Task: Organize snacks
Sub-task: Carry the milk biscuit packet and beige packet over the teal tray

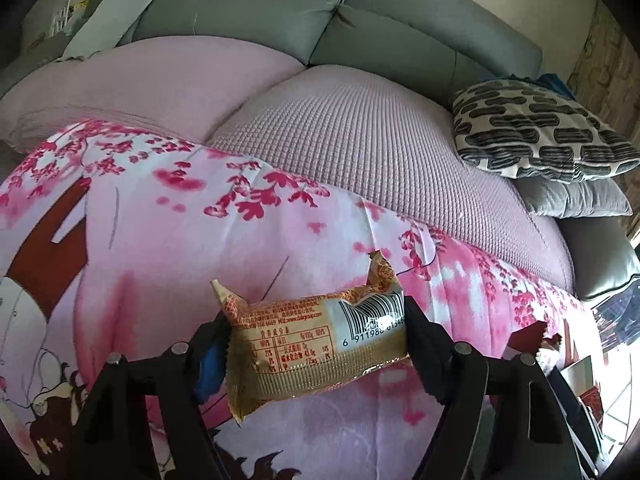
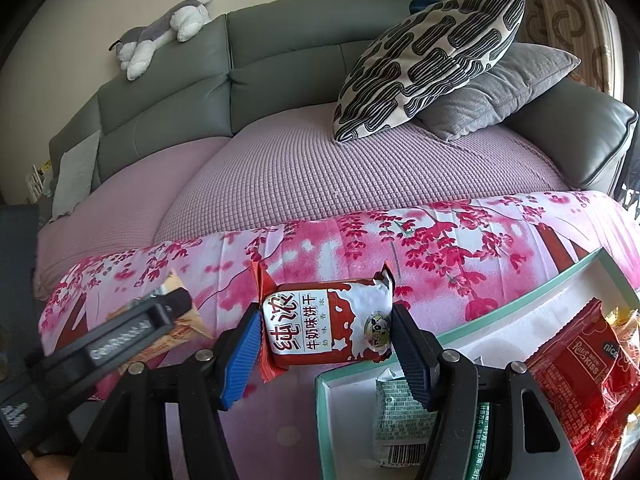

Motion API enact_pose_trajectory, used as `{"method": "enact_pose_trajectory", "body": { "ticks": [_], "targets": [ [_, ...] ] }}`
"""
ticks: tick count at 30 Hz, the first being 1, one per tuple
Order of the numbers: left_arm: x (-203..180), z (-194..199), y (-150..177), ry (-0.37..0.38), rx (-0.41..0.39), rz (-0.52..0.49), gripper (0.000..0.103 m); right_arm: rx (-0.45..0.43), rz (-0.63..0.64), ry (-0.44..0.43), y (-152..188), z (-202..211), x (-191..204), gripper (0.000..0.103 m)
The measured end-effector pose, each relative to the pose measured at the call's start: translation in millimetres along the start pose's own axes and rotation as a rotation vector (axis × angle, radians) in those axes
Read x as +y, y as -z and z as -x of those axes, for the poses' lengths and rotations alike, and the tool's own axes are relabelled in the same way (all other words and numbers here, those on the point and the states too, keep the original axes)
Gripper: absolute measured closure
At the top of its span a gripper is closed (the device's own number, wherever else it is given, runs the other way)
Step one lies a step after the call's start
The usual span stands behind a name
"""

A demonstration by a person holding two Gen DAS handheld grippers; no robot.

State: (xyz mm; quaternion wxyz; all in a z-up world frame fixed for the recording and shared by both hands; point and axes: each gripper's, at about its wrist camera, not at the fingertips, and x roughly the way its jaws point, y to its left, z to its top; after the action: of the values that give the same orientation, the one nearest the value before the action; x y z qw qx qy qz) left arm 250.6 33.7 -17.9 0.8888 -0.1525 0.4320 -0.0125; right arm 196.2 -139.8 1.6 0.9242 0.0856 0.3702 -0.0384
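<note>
Floral pink bedsheet (image 2: 320, 248) below; we clamp left tongs (image 1: 316, 344) on tan wrapped cake (image 1: 316, 344), right tongs (image 2: 324, 332) on red-white biscuit pack (image 2: 324, 332); next, probably drop into teal-rimmed box (image 2: 324, 404).

Left gripper (image 1: 316, 344) at bottom centre of its wrist view, angled downward, jaws clamped on the ends of a tan snack packet (image 1: 316, 344). Right gripper (image 2: 326, 340) low centre of its view, tilted down, blue pads (image 2: 240, 356) pinching a red-white biscuit pack (image 2: 326, 328).
</note>
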Motion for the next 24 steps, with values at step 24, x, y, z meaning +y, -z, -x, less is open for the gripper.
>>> {"method": "enact_pose_trajectory", "body": {
  "ticks": [24],
  "targets": [
    [24.4, 71.8, 22.3, -0.045, -0.059, 0.122, 0.025, -0.064, -0.003, -0.085, -9.9, 30.0, 5.2, 0.04]
  ]
}}
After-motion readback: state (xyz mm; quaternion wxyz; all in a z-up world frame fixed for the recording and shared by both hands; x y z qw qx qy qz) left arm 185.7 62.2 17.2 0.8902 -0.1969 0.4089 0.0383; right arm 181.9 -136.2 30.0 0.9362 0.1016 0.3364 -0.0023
